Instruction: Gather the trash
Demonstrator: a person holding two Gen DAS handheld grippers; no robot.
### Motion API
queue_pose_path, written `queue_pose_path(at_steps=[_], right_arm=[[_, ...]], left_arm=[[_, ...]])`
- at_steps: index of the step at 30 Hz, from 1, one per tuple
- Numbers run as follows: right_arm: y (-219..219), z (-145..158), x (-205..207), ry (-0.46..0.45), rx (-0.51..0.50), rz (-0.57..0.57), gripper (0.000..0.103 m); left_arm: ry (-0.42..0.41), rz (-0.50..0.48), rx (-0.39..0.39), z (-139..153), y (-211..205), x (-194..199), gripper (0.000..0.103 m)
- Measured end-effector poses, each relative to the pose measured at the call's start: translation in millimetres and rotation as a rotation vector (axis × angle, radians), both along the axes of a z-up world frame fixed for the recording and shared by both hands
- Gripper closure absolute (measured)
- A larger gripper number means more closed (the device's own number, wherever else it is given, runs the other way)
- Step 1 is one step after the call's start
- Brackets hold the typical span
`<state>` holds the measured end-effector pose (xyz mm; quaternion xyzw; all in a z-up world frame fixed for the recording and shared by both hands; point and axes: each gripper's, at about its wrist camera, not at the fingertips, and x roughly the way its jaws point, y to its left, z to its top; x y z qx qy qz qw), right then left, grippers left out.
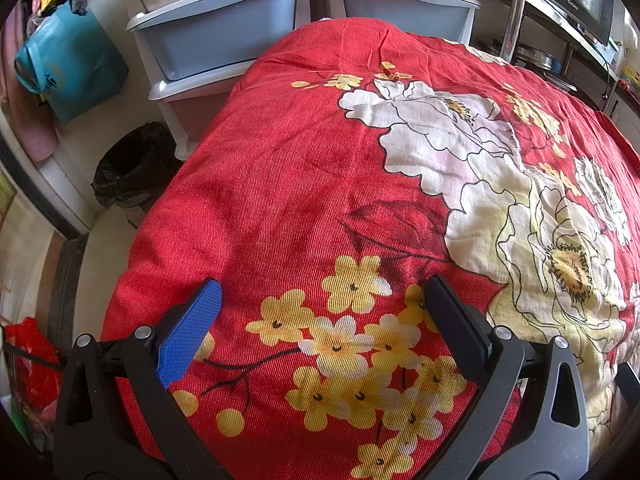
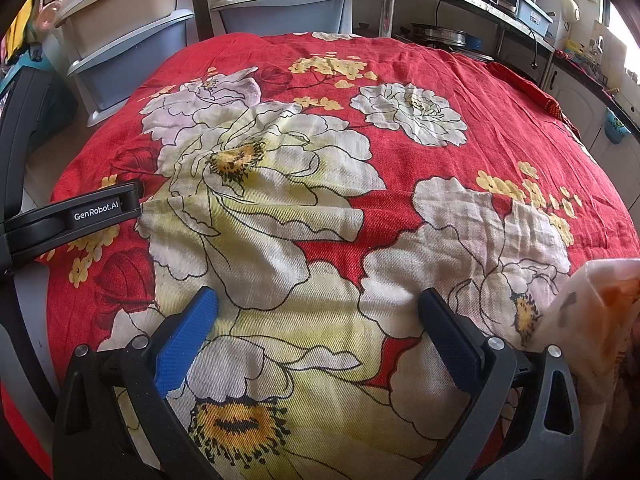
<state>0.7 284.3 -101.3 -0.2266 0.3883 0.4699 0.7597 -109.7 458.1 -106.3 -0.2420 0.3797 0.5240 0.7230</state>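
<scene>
Hovering over the bench, I judge I am either at the start of collecting trash or between pieces: both grippers are empty and nothing is in hand. The red floral cloth (image 1: 304, 184) covers the whole bench, a coarse woven fabric printed with big white peonies and small yellow blossoms, lying in soft wrinkles. Behind it stand pale plastic drawer units (image 1: 216, 36), smooth and boxy. Down on the floor to the left sits the black-lined waste bin (image 1: 132, 168), its liner glossy and crumpled; that looks like the place for the trash. The only likely piece of trash I can see is a crumpled translucent plastic bag (image 2: 600, 320) with orange smears, at the right edge of the right wrist view, just beside my right gripper (image 2: 316, 312). That gripper gapes wide, holding nothing, its pads blue and ribbed. My left gripper (image 1: 320, 300) is spread just as wide, also bare. Next, I think, the right gripper must swing right and pinch the thin, limp bag, which may slip or tear.
</scene>
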Motion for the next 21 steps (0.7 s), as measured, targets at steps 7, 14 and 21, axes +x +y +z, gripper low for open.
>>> queue_pose_path(at_steps=[7, 14, 21], right_arm=[[0.7, -0.1, -0.6, -0.001, 0.000, 0.000, 0.005], [-0.3, 0.2, 0.2, 0.000, 0.000, 0.000, 0.005], [-1.1, 0.4, 0.6, 0.000, 0.000, 0.000, 0.005]], left_arm=[[0.000, 0.000, 0.000, 0.1, 0.1, -0.5, 0.009], [0.000, 0.000, 0.000, 0.0, -0.4, 0.2, 0.009], [0.000, 0.000, 0.000, -0.1, 0.2, -0.6, 0.009]])
